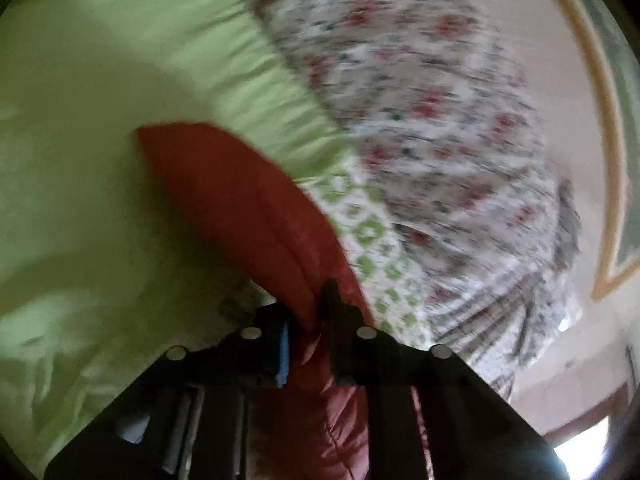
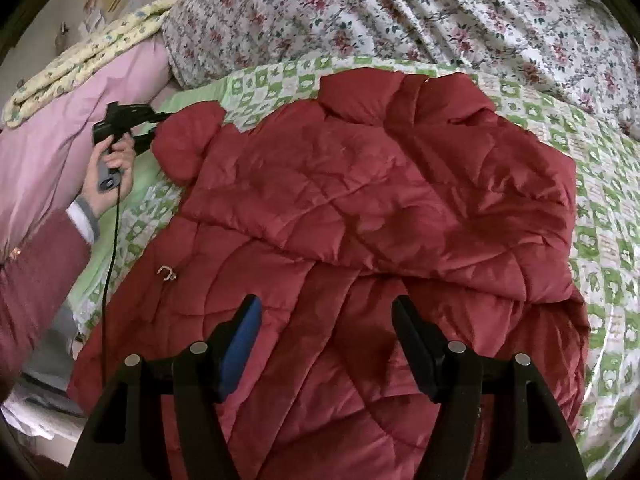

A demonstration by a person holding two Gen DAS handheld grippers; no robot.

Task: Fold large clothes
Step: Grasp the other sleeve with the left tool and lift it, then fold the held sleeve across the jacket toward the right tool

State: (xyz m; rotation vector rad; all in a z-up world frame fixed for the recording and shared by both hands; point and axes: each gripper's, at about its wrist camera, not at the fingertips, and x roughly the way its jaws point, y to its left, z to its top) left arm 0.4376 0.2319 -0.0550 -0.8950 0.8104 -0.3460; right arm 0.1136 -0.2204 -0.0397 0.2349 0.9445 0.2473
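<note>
A large red quilted jacket (image 2: 360,200) lies spread on the bed, partly folded over itself. In the right wrist view a person's hand (image 2: 116,168) holds my left gripper (image 2: 158,130) at the far left, clamped on the end of the jacket's sleeve (image 2: 188,140). The blurred left wrist view shows the same red sleeve (image 1: 240,200) pinched between the left gripper (image 1: 308,312) fingers. My right gripper (image 2: 325,308) hovers over the jacket's near part, jaws wide apart with nothing between them.
A green checked sheet (image 2: 600,200) covers the bed under the jacket. A floral quilt (image 2: 400,8) is bunched along the far side. Pink bedding (image 2: 80,100) and a yellow floral blanket (image 2: 80,52) are piled at the left. A black cable (image 2: 112,240) hangs from the left gripper.
</note>
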